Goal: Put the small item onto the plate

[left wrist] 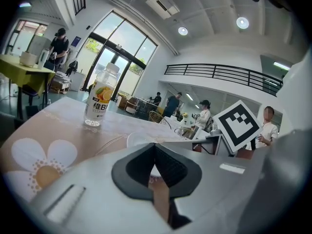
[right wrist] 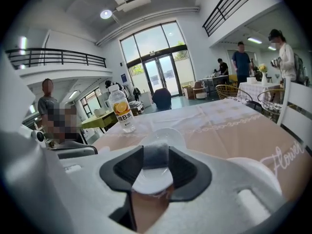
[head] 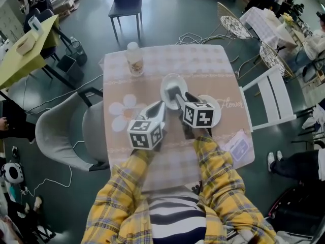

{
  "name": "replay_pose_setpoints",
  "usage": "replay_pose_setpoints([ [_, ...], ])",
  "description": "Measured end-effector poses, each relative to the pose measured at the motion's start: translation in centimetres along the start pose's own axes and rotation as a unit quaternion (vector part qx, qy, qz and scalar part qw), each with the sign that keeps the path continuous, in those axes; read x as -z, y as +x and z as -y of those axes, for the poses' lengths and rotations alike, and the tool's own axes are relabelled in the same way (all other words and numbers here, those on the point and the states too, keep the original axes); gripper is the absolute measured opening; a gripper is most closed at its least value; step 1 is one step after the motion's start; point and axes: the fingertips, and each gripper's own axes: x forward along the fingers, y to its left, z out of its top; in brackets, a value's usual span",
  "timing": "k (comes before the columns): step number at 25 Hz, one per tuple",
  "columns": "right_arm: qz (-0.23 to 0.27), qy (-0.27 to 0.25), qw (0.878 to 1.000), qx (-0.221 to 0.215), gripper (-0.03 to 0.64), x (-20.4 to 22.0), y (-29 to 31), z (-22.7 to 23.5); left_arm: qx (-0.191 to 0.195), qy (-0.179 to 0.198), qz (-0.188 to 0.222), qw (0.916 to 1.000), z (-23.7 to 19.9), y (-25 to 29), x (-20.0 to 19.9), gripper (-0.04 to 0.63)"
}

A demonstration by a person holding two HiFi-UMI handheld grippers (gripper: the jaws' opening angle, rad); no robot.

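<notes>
Right fingers (right wrist: 191, 172) flank a fuzzy grey block (right wrist: 156, 156) on a round plate (right wrist: 165, 132).

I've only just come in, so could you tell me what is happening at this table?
A person works two grippers over the table. The right gripper has its jaws apart around a small grey item, which appears to rest on the white plate. The left gripper hangs beside it, jaws together and empty. A drink bottle stands untouched at the far corner.
</notes>
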Motion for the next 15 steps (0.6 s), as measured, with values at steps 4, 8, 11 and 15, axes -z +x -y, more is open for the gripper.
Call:
replay_pose_setpoints([
  [4,0.015,-0.009,1.000,0.003,-0.003,0.2,-1.3,-0.5,0.005,-0.003,0.005,1.0000,0.8,-1.2,-0.4,-0.012],
  [8,0.016,-0.013,1.000,-0.001,-0.003,0.8,-2.6,-1.7,0.003,0.001,0.010,0.9999,0.7,-2.7,-0.3,-0.012],
  [11,0.015,-0.010,1.000,0.005,-0.003,1.8,-3.8,-2.4,0.011,-0.001,0.004,0.9999,1.0,-4.2,0.4,-0.012],
  [15,0.020,-0.009,1.000,0.012,-0.003,2.8,-5.7,-3.5,0.014,0.003,0.013,0.9998,1.4,-6.6,0.3,-0.012],
])
